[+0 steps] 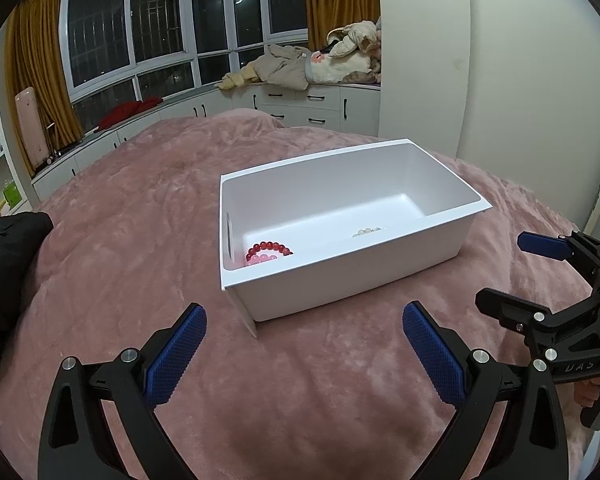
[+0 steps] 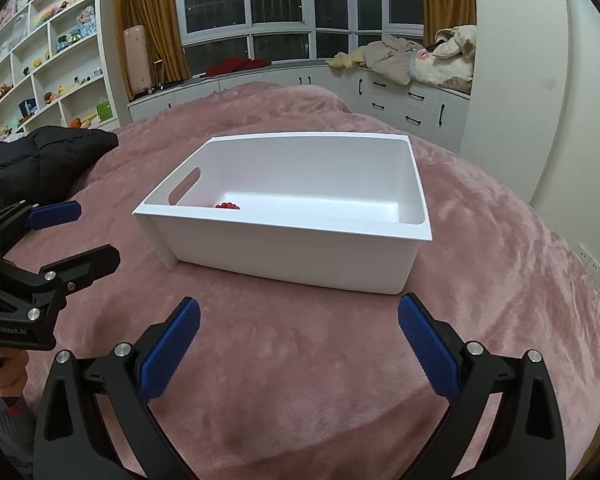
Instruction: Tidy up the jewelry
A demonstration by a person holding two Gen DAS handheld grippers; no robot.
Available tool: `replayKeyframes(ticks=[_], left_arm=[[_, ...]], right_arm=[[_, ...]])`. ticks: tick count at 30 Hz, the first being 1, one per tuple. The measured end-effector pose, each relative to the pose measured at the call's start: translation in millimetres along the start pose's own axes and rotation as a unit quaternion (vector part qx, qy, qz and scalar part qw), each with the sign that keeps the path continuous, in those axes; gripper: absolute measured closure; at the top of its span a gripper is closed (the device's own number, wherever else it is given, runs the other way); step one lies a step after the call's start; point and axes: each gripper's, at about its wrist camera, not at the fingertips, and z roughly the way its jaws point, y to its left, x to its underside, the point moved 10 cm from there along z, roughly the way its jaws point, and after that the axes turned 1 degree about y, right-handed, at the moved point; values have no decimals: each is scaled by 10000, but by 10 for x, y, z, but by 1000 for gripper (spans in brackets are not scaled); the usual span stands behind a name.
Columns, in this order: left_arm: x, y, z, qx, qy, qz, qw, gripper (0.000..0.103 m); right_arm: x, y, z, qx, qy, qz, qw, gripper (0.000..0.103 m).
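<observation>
In the left wrist view, the left gripper (image 1: 304, 344) fills the bottom of the frame, its blue-padded jaws spread wide with nothing between them, above a pink plush bedspread (image 1: 132, 216). At centre sits a white rectangular plastic bin (image 1: 340, 276). Inside it, near the lower-left corner, lie a dark red bead bracelet (image 1: 270, 247) and a pale pink bead bracelet (image 1: 262, 258) touching each other; a whitish bead bracelet (image 1: 366, 231) lies further right along the near wall. The right gripper (image 1: 516, 268) enters at the right edge, jaws apart.

In the right wrist view, the right gripper (image 2: 298, 338) spans the bottom, spread and empty. The bin (image 2: 292, 240) is at centre, the red bracelet (image 2: 227, 206) peeking over its near wall. The left gripper (image 2: 78, 234) shows at the left edge, jaws apart. A black puffy jacket (image 2: 48, 156) lies upper left.
</observation>
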Motion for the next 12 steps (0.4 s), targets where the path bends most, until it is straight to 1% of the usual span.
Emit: replayKeyframes(ticks=[12], left_arm=[[-16,-6,14,12,10,-25,10000,4]], right_arm=[[-33,11,-18,46,-30,-78,10000,5]])
